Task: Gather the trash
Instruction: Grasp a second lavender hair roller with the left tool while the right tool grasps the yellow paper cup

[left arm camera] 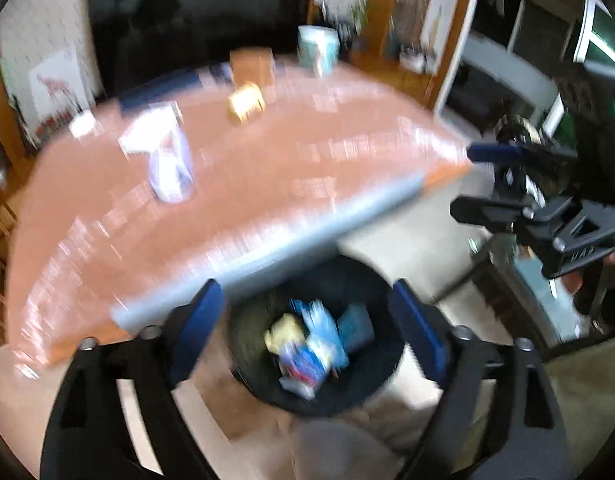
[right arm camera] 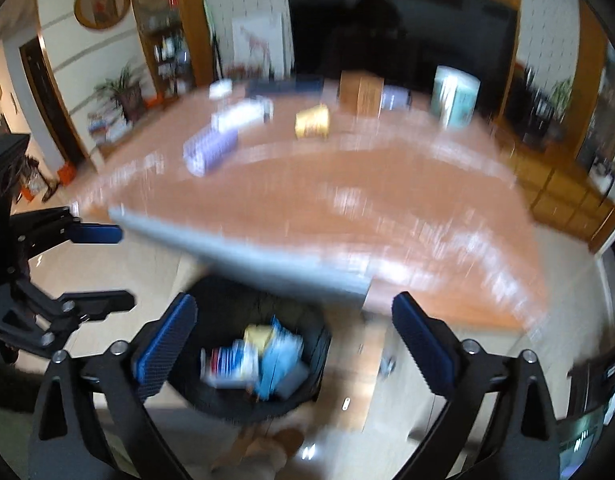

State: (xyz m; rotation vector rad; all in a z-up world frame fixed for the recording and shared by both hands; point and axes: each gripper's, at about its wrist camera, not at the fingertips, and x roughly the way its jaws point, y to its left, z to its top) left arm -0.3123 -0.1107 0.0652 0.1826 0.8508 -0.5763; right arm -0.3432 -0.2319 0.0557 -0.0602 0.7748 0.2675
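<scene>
Two grippers hang above a round black bin (left arm camera: 319,340) on the pale floor, just off the near edge of a glossy reddish-brown table (left arm camera: 267,168) with a grey rim. The left gripper (left arm camera: 311,320) has black, angular arms tipped with blue ribbed pads; its jaws stand wide apart with nothing between them, only the bin showing through the gap. The right gripper (right arm camera: 293,332) is built the same and is likewise spread wide and empty.

Inside the bin lies the collected trash (left arm camera: 311,348): crumpled wrappers and packets in light blue, white, red and yellow, heaped against the dark wall. Motion blur smears them, so print and exact shapes cannot be made out.

On the tabletop more items remain: a white and lilac packet (left arm camera: 169,168), a small gold packet (left arm camera: 246,102), a brown cardboard box (left arm camera: 251,66) and a pale teal cylindrical canister (left arm camera: 318,48) at the far side. All are blurred and their labels unreadable.

From the left wrist view the right gripper shows at the frame's right edge, partly cut off. A dark screen (right arm camera: 399,24) fills the wall behind the table, reflecting only a dim shape.
</scene>
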